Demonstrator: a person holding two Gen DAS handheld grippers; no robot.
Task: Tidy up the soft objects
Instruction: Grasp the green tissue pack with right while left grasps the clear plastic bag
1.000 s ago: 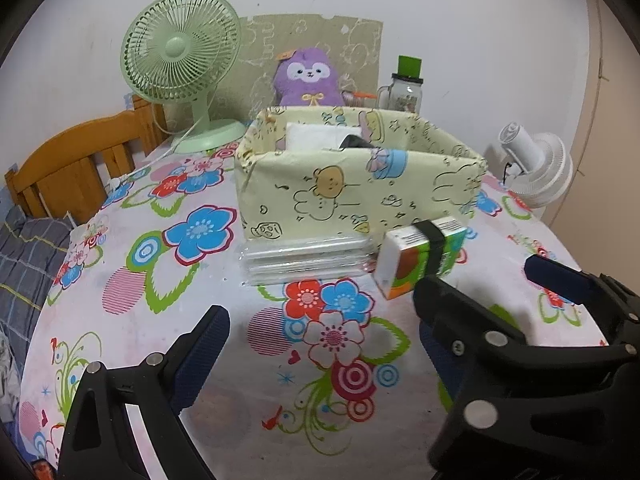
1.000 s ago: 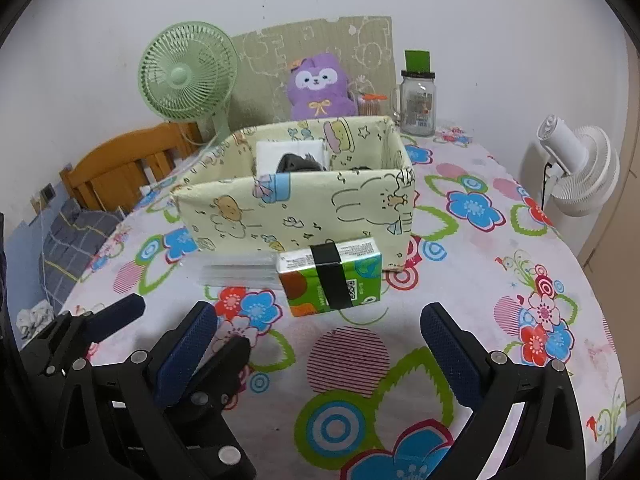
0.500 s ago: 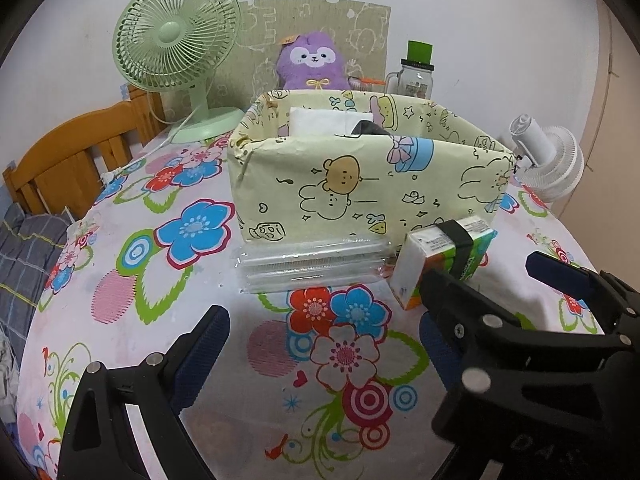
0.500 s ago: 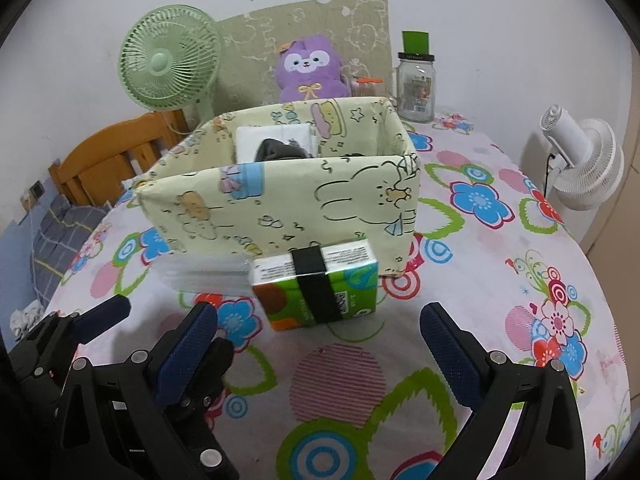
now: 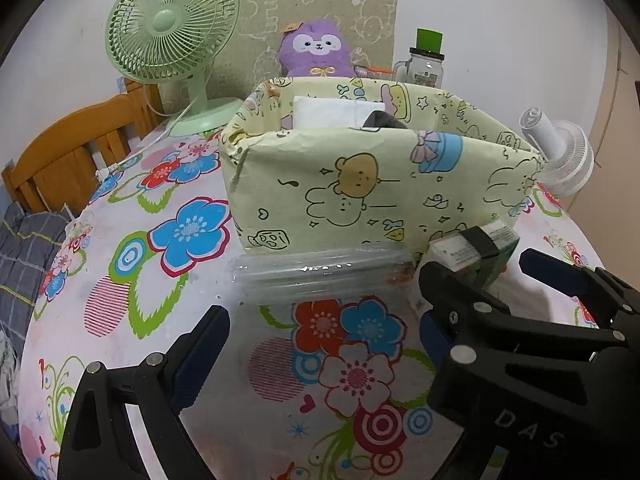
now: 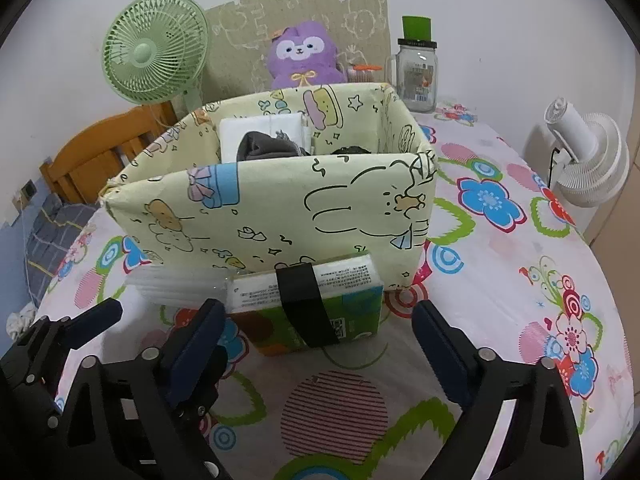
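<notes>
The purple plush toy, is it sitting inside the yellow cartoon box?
No, the purple plush toy sits on the table behind the yellow cartoon box, outside its back wall.

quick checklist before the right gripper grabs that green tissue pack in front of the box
1. Right gripper lined up with the tissue pack: ok, pack sits between its fingers.
2. Pads clear of the pack: ok, jaws closing, no contact visible.
3. Left gripper out of the way: ok, open, empty, beside the right.
4. Clear plastic case separate from the pack: cannot tell, they lie end to end.
5. Room in the fabric box: cannot tell, partly filled.
</notes>
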